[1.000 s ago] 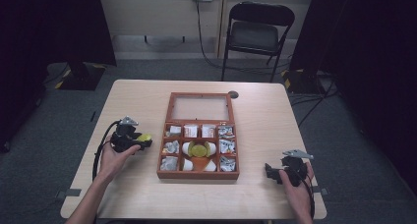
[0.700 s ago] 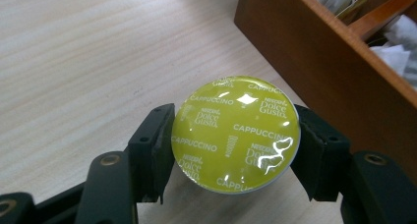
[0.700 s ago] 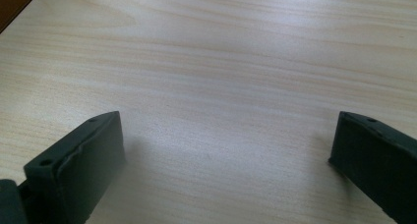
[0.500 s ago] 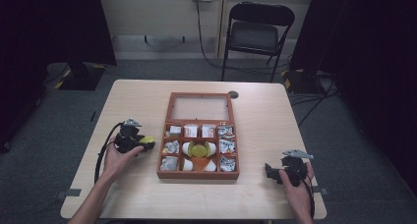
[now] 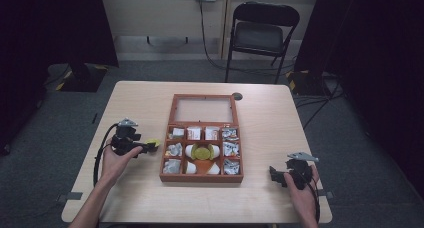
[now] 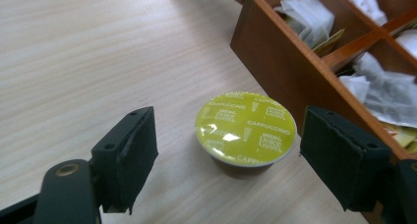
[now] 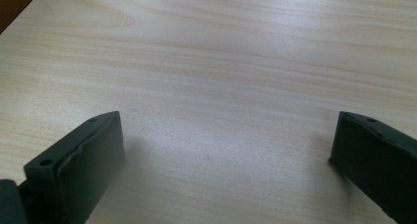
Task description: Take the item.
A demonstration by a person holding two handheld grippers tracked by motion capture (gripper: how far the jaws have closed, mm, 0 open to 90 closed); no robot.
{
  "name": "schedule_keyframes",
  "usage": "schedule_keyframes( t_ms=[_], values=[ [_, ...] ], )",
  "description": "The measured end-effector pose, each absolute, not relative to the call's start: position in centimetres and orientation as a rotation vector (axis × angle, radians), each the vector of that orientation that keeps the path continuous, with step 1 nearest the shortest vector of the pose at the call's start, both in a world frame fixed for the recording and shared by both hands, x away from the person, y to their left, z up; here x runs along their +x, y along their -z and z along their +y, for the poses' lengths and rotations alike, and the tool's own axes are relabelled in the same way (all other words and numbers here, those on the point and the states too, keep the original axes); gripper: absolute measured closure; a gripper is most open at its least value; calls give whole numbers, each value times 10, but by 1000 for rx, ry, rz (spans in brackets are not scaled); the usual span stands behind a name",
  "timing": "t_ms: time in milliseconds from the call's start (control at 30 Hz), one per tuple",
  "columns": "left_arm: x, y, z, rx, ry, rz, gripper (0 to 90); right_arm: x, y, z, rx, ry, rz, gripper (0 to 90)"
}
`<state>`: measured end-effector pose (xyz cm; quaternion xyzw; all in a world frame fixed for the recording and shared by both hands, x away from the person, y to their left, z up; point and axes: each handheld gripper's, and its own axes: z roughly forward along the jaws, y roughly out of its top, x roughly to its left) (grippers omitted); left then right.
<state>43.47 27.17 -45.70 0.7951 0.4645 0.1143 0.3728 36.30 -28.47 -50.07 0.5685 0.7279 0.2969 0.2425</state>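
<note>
1. Jaws first: the left gripper (image 6: 223,157) has just been opening, and its two black jaws now stand spread on either side of a coffee capsule (image 6: 246,128) without touching it. The capsule sits free on the table (image 6: 98,52) between them, upright, foil lid up.

2. Capsule, closer look: a small cup with a yellow-green foil lid printed "cappuccino" and a darker body tapering below the rim. It stands just beside the outer wall of the wooden box (image 6: 290,81), not inside any compartment.

3. Handling, as a judgement: it looks light and fairly stiff at the rim, but the thin wall would likely dent and the foil could puncture under a hard squeeze. The glossy lid and tapered sides may let it slip upward out of a loose pinch.

4. Best hold, as I judge it: across the body just under the lid's rim, pads flat on opposite sides, with modest pressure, so the rim acts as a stop.

5. Farther off, in the high view, the box (image 5: 202,177) lies mid-table with its glass lid open; its compartments hold white sachets (image 5: 193,133) and another capsule (image 5: 202,151).

6. The right gripper (image 5: 274,174) rests near the table's right edge, well apart from the box, jaws spread over bare wood.
</note>
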Motion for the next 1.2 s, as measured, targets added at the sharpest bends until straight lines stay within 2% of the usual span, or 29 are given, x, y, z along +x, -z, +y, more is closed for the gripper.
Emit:
schedule_keyframes(
  t_ms=[133, 767, 867, 967, 1000, 1200],
  values=[
    [424, 449, 279, 2032, -305, 1170, 189, 363, 501, -285, 1556, -811, 1988, 0],
    [394, 438, 316, 1991, -396, 1221, 187, 363, 501, -285, 1556, -811, 1988, 0],
    [392, 448, 323, 1948, -400, 1273, 173, 363, 501, -285, 1555, -811, 1988, 0],
    [390, 457, 326, 1957, -421, 1302, 173, 363, 501, -285, 1555, -811, 1988, 0],
    [390, 461, 328, 2012, -443, 1305, 173, 363, 501, -285, 1556, -811, 1987, 0],
    [387, 467, 350, 1897, -538, 1394, 172, 363, 501, -285, 1556, -811, 1987, 0]
  ],
)
